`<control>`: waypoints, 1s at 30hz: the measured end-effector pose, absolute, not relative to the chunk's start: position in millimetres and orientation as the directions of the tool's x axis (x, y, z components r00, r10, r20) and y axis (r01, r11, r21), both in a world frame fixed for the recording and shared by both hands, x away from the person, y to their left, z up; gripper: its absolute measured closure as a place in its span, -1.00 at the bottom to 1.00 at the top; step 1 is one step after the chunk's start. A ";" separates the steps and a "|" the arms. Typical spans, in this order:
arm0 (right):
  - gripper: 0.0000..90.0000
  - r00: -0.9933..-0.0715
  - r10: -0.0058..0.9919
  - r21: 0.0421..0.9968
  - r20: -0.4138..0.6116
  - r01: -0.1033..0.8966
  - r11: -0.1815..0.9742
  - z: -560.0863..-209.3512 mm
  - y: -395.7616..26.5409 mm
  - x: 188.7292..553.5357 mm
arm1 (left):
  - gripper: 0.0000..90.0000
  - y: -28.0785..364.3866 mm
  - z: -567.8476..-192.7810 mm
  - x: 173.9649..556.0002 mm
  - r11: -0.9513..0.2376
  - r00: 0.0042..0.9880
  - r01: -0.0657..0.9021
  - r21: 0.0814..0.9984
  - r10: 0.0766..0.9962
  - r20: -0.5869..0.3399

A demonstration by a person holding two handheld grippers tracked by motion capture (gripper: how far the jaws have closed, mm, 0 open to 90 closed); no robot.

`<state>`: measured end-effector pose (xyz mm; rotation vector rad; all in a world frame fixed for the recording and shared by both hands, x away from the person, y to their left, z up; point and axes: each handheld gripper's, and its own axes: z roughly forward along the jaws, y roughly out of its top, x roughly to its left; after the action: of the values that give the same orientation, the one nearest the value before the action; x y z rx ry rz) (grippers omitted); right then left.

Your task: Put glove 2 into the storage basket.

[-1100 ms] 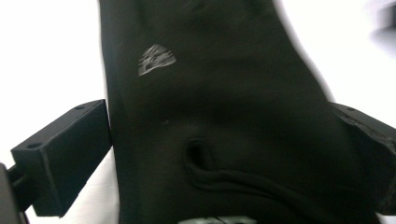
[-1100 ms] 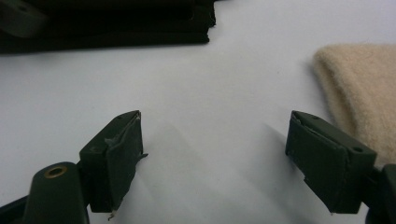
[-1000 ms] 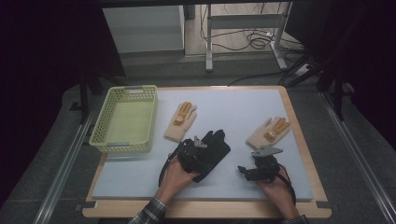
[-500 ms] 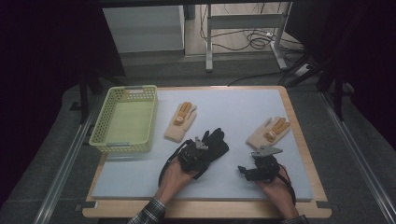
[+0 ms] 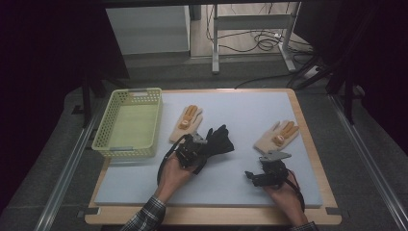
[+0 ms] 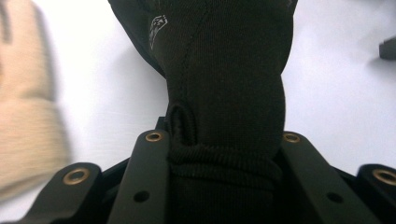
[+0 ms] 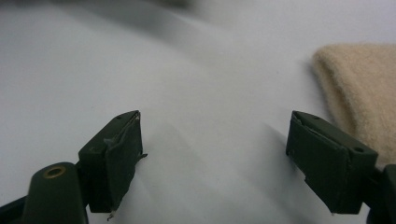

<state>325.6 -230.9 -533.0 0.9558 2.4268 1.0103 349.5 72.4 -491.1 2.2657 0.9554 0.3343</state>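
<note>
The left hand-held gripper [image 5: 195, 153] is clamped on the black glove [image 6: 224, 84] just above the table [image 5: 240, 178], probably bound for the basket [image 5: 129, 123] next, while the right hand-held gripper [image 7: 212, 158] gapes empty beside a beige glove [image 7: 359, 84]

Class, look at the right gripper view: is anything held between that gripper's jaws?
No, the right gripper has its jaws wide apart over bare white table, with nothing between them.

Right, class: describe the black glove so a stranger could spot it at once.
On the white table mat, look right of the yellow basket. The black glove sits clamped in the left gripper; both other gloves are beige with orange fingers.
</note>
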 end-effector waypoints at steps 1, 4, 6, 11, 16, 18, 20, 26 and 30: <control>-0.59 -0.715 0.698 0.724 -0.053 0.454 0.520 -533.0 -230.9 325.6 | 0.54 73.9 -488.6 350.5 -0.520 0.698 0.549 0.655 0.715 -0.017; -0.60 -0.715 0.698 0.724 -0.053 0.453 0.520 -533.0 -230.9 325.6 | 0.54 84.2 -474.0 356.8 -0.500 0.680 0.564 0.657 0.733 -0.025; -0.60 -0.715 0.697 0.724 -0.053 0.453 0.520 -533.0 -230.9 325.6 | 0.54 86.9 -469.9 358.6 -0.495 0.672 0.569 0.657 0.740 -0.024; -0.60 -0.715 0.697 0.725 -0.054 0.452 0.520 -533.0 -230.9 325.7 | 0.53 97.7 -453.8 367.3 -0.483 0.640 0.581 0.655 0.768 -0.002; -0.60 -0.715 0.697 0.724 -0.054 0.453 0.520 -533.0 -230.9 325.7 | 0.53 106.3 -442.7 374.3 -0.470 0.623 0.588 0.658 0.782 0.003; -0.60 -0.715 0.697 0.725 -0.055 0.451 0.521 -533.1 -231.0 325.8 | 0.53 108.4 -440.2 376.1 -0.469 0.617 0.590 0.658 0.787 0.007; -0.60 -0.716 0.696 0.725 -0.056 0.450 0.521 -533.1 -231.0 325.8 | 0.53 112.3 -436.3 378.6 -0.466 0.610 0.593 0.657 0.792 0.010; -0.60 -0.715 0.697 0.725 -0.055 0.451 0.521 -533.1 -231.0 325.8 | 0.53 131.9 -420.1 386.6 -0.425 0.557 0.609 0.670 0.830 0.020; -0.60 -0.715 0.697 0.725 -0.055 0.451 0.521 -533.1 -231.0 325.8 | 0.53 147.7 -412.6 391.6 -0.406 0.526 0.619 0.672 0.850 0.029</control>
<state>325.8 -231.0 -533.1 0.9527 2.4255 1.0113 391.6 147.7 -412.6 2.1600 1.1882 0.4948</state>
